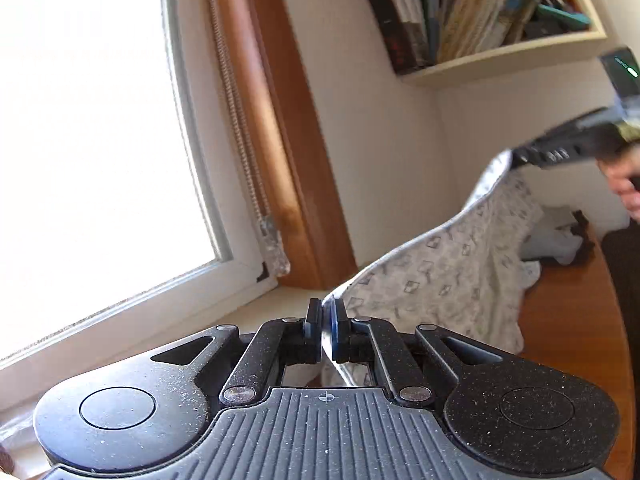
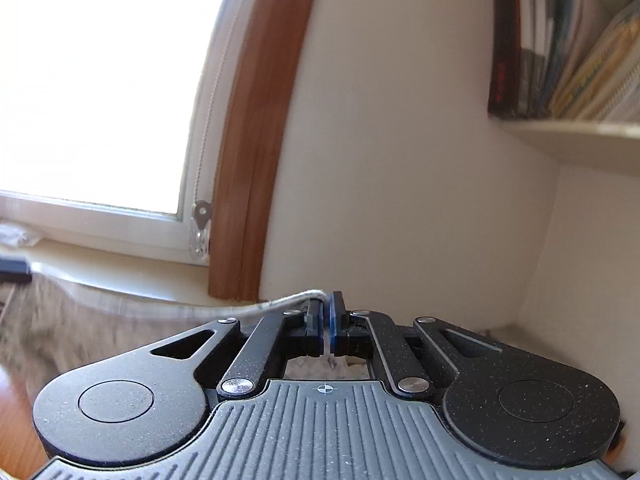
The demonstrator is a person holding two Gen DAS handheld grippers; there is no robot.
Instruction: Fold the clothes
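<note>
While the bright window (image 1: pixel 92 128) fills the left part of both views, a cream wall (image 1: pixel 384 140) stands beside it, with a brown wooden frame (image 1: pixel 276 120) between the two. A beaded blind cord (image 1: pixel 236 120) hangs along the window edge, and a pale sill (image 2: pixel 120 264) runs under the glass. On the wall at the upper right a cream shelf (image 1: pixel 500 56) carries a row of books (image 1: pixel 460 12), some upright and some leaning. Below, at the right of the left wrist view, a part of the brown wooden table (image 1: pixel 572 328) shows.

The patterned garment (image 1: pixel 452 272), white with small grey squares, is lifted above the table and stretched between the two grippers; its lower part hangs down toward the wood. Behind it on the table lies a small heap of other clothes (image 1: pixel 556 240), pale and dark, blurred.

The left gripper (image 1: pixel 325 312) is closed, with one edge of the garment pinched between its blue pads. The right gripper (image 2: pixel 325 312) is closed as well, and it clamps the white hem (image 2: pixel 280 303) of the same garment, which runs away to the left from its fingers. In the left wrist view the right gripper appears at the right border, blurred, holding the high corner of the cloth, with a hand (image 1: pixel 624 184) of the person behind it
</note>
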